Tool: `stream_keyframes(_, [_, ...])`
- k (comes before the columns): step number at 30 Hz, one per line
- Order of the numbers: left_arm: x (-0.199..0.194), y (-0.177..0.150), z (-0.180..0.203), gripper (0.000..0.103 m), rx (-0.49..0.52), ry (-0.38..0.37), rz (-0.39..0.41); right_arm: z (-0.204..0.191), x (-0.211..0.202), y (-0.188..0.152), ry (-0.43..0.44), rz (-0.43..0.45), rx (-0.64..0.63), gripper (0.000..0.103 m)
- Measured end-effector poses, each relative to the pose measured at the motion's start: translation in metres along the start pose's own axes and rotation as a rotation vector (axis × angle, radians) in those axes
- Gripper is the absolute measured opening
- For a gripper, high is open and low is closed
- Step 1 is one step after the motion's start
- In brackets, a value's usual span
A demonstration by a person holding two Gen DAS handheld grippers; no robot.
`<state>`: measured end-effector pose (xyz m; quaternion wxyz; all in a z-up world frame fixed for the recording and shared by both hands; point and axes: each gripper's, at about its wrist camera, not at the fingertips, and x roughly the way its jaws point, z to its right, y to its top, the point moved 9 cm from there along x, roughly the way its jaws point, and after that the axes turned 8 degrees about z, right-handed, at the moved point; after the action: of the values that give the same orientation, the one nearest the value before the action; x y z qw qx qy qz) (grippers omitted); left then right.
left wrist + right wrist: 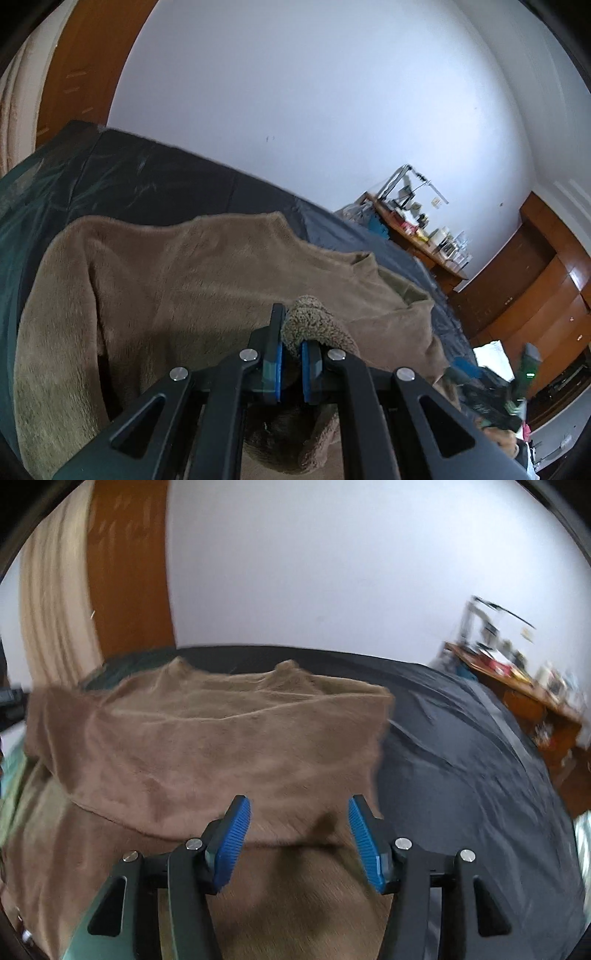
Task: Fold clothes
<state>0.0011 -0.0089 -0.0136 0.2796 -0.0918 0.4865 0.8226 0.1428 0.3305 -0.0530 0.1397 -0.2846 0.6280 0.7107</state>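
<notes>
A brown fleece garment [184, 277] lies spread on a bed with a dark cover [155, 177]. My left gripper [291, 332] is shut on a thick, curly-textured fold of the garment's edge [314, 321], which bulges out over the right finger. In the right wrist view the same garment [221, 738] lies with one layer folded over another. My right gripper [299, 805] hovers open just above its near part, with nothing between the blue pads [232, 834]. The garment's right edge ends beside the right finger, where the dark cover [461, 775] begins.
A cluttered wooden desk [517, 686] stands past the bed's far right side against the white wall. Wooden cabinets [535, 288] fill the right. A beige curtain [51, 627] and a wooden panel [129, 590] stand at the left. A blurred dark shape with a green light [517, 376] is at the lower right.
</notes>
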Motion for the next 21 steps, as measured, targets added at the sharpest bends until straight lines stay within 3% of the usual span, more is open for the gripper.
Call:
stream_keyframes(6, [-0.004,0.014,-0.006,0.008,-0.001,-0.017,0.025,0.0,0.042,-0.03,0.01,-0.163,-0.072,0.057])
stream_keyframes(14, [0.031,-0.018,-0.039,0.008,-0.086,0.007,-0.075,0.022,0.029,-0.037,0.039,-0.188,-0.01,0.058])
stream_keyframes(21, [0.04,-0.031,-0.06,0.008,-0.13,0.004,-0.105,0.049,0.032,0.002,0.004,-0.126,0.091,0.058])
